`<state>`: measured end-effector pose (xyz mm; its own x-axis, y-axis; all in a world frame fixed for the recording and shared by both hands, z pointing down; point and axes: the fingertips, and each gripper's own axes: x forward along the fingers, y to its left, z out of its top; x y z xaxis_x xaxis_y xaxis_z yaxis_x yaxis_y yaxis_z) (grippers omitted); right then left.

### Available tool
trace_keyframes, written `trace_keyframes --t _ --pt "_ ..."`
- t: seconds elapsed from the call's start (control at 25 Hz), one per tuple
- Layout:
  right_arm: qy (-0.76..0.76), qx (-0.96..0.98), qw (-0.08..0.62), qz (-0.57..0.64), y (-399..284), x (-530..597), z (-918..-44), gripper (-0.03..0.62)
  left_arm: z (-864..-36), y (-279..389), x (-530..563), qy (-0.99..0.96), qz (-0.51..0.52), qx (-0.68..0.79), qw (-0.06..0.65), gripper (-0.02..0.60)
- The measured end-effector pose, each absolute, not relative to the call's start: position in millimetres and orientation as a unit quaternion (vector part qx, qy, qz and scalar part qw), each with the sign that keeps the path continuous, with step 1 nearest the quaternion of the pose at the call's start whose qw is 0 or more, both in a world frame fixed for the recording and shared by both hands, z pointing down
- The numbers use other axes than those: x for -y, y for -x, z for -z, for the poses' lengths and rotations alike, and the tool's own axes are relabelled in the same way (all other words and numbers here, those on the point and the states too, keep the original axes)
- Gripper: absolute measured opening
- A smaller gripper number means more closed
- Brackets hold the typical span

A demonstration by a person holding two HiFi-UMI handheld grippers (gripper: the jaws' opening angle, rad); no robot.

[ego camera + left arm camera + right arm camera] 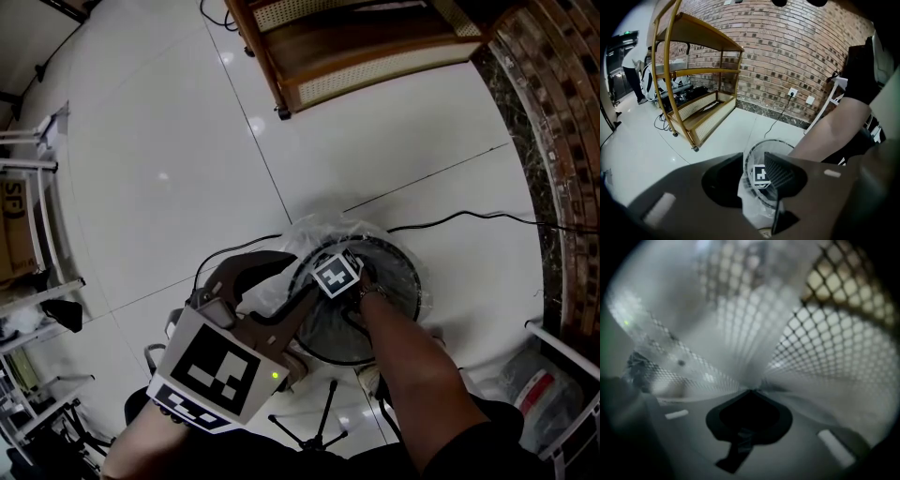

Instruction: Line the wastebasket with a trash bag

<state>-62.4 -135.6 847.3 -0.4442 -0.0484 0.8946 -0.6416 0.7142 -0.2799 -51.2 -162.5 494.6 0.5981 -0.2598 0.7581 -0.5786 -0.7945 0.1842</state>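
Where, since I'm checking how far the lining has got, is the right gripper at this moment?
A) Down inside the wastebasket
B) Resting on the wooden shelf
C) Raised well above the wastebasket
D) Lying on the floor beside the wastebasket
A: the right gripper shows its jaws together, with the mesh wall of the wastebasket and the clear trash bag all around them, and the head view shows that arm reaching down into the basket.

The left gripper (753, 161) is moulded in dark plastic and topped by a white cube (208, 370) printed with black square markers; a green light (274, 376) is lit. A dark sleeve (487, 445) is worn on the right arm (412, 356).
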Motion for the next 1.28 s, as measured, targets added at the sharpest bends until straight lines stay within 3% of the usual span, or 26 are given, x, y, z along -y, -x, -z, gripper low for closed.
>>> trace_keyframes --t 1.08,1.28 --pt "-0.19 0.794 0.505 -0.282 63.3 131.6 -853.8 0.003 -491.3 40.1 164.8 -0.867 -0.38 0.246 0.207 0.149" --pt "-0.187 0.799 0.5 -0.276 65.8 133.1 -837.8 0.085 -494.8 40.4 165.5 -0.872 -0.379 0.238 0.197 0.149"
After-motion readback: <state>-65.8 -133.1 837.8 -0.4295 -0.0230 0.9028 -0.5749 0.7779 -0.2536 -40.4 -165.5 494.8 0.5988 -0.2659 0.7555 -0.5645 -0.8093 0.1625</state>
